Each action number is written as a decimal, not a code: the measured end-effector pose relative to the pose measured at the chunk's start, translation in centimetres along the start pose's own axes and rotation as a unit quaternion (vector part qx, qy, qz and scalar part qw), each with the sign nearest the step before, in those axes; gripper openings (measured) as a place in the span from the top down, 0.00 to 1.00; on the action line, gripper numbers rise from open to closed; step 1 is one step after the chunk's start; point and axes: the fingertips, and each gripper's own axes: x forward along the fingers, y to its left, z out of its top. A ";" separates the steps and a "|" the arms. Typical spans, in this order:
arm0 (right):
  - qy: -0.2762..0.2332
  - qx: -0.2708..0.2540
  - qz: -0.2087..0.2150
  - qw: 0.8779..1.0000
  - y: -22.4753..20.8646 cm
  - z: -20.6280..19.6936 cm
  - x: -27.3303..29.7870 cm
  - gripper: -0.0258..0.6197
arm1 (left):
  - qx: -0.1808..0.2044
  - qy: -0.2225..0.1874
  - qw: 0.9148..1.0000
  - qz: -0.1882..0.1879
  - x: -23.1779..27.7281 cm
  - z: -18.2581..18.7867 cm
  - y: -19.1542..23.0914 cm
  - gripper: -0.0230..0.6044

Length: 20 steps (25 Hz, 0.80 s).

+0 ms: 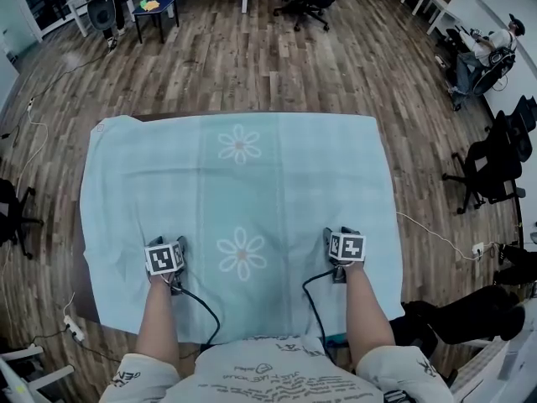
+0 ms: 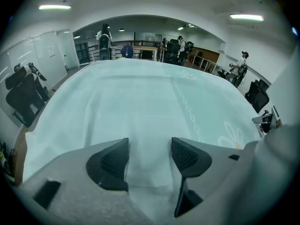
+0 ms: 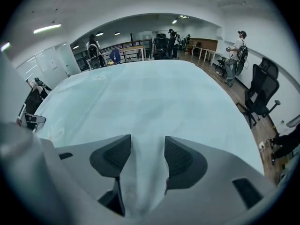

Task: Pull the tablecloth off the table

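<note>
Pale-blue tablecloth [image 1: 239, 191] lies beneath left gripper [image 2: 150, 156] and right gripper [image 3: 147, 156]; both open, cloth between their jaws.

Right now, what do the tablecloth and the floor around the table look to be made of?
Tablecloth: thin fabric, likely woven, matte pale blue with printed white daisies; it creases softly and hangs limp at its edges. Floor: brown planks with grain and seams, slight sheen; wood or laminate, I cannot tell.

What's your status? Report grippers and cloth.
Left gripper open, right gripper open, fingers astride cloth. Cloth spread flat, not yet pulled. Nothing on it.
</note>
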 end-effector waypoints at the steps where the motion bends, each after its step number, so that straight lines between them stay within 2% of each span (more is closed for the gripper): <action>1: 0.003 -0.001 0.000 1.000 0.1 0.0 0.0 0.61 | 0.006 -0.001 1.000 -0.004 0.0 0.0 -0.2 0.50; 5: 0.009 -0.010 0.003 1.000 1.2 0.1 0.2 0.77 | 0.046 0.011 0.999 -0.028 0.4 0.1 -1.7 0.70; 8: 0.013 -0.020 0.002 1.000 2.3 -0.1 0.4 0.92 | 0.069 0.016 0.997 -0.028 0.4 -0.1 -2.8 0.86; 10: 0.009 -0.025 -0.008 1.000 2.3 0.1 0.4 0.93 | 0.077 0.014 0.997 -0.021 0.5 -0.1 -3.3 0.93; 12: -0.005 -0.021 -0.016 1.000 2.2 0.3 0.0 0.93 | 0.079 0.013 0.997 -0.016 0.2 0.0 -3.7 0.94; 15: -0.053 -0.011 -0.021 0.998 2.6 0.8 -2.3 0.94 | 0.063 -0.012 0.997 -0.032 -1.5 0.5 -4.4 0.94; 18: -0.091 -0.006 -0.011 0.996 4.1 1.5 -4.8 0.94 | 0.043 -0.045 0.997 -0.053 -3.6 1.4 -5.1 0.94; 20: -0.104 -0.020 0.001 0.994 5.0 1.7 -5.9 0.94 | 0.050 -0.057 0.995 -0.061 -4.9 1.4 -6.0 0.94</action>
